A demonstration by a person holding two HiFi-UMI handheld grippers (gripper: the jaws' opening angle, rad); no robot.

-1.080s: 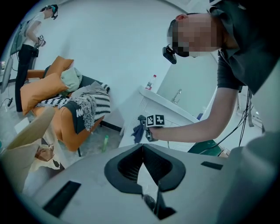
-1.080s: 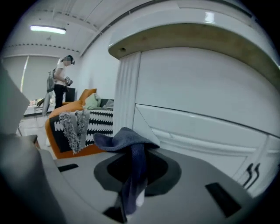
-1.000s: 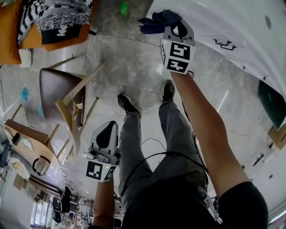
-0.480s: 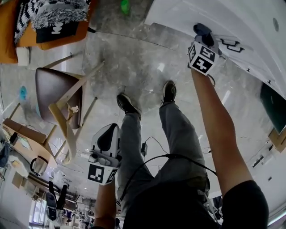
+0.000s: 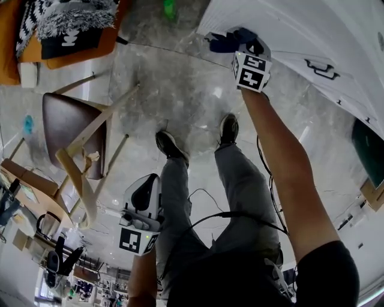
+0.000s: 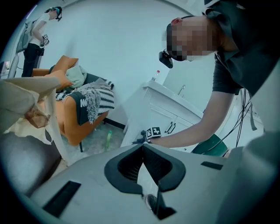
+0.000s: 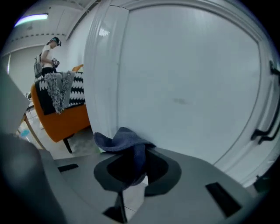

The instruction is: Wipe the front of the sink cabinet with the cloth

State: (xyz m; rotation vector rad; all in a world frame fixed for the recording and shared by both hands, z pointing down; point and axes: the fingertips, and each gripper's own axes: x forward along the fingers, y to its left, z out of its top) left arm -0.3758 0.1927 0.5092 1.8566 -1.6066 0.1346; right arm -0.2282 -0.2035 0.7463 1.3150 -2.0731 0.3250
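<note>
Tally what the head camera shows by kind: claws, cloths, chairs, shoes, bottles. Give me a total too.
Claws: 2 (left claw, right claw)
Cloth: 1
Chairs: 2 (wooden chair, orange chair)
Shoes: 2
Bottle: 1
Total: 8

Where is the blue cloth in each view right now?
Head view: upper right of centre, the cloth sticks out of the right gripper, against the white cabinet.
Left gripper view: a tiny dark patch at centre, low on the cabinet.
Right gripper view: bottom centre, pinched between the jaws.
Shared landmark: the white cabinet.
</note>
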